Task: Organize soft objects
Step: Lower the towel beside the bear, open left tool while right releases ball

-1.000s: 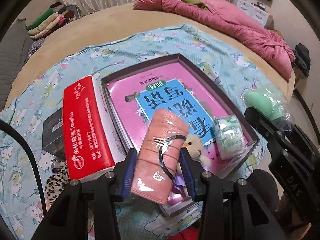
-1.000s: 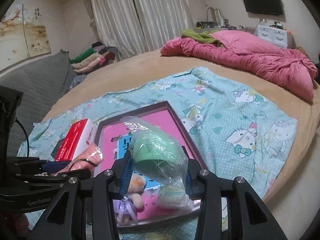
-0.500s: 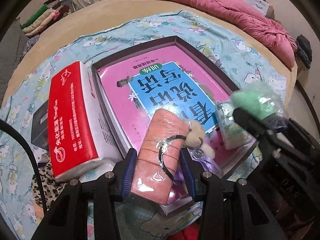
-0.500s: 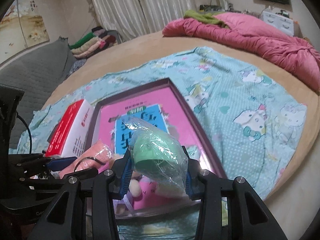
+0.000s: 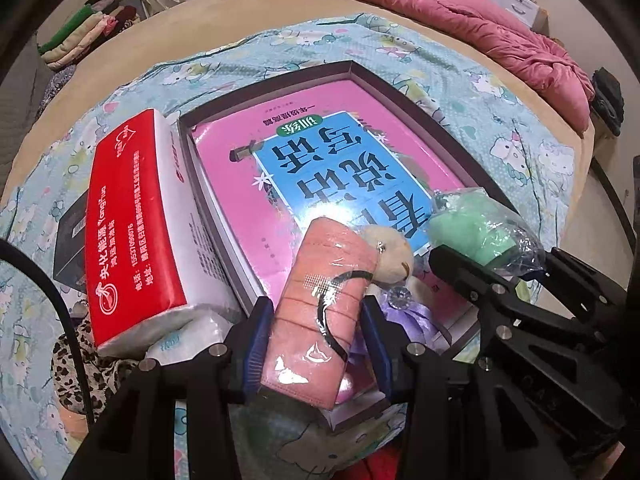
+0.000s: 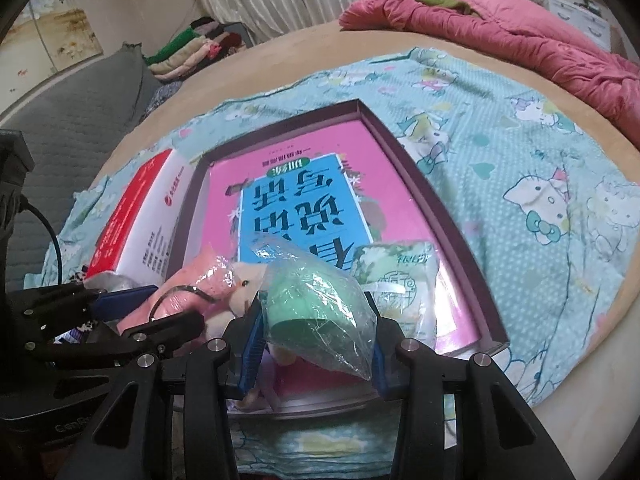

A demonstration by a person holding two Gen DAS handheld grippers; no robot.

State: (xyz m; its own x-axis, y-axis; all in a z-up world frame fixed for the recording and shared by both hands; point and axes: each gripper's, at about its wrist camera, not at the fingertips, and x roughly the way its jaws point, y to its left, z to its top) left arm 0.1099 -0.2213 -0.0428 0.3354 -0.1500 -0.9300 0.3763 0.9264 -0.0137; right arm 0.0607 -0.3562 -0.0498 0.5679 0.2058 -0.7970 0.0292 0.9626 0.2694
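Observation:
My left gripper (image 5: 316, 340) is shut on a pink folded cloth in clear wrap (image 5: 320, 312), held over the near end of a dark shallow box (image 5: 404, 92) lined with a pink and blue book (image 5: 328, 168). My right gripper (image 6: 316, 344) is shut on a green soft item in a clear bag (image 6: 316, 308), also low over the box's near end; it shows in the left wrist view too (image 5: 468, 232). A small plush bear (image 5: 394, 256) and a green-white wrapped pack (image 6: 396, 280) lie in the box.
A red and white tissue pack (image 5: 136, 232) lies against the box's left side, a black box (image 5: 68, 236) beyond it. Leopard-print fabric (image 5: 80, 364) sits at the near left. A pink quilt (image 6: 500, 36) lies far right, folded clothes (image 6: 188, 52) far left.
Both grippers have come down toward the box's near end with their items; the right one has tipped downward, so its green bag now hangs just above the plush bear and the wrapped pack.

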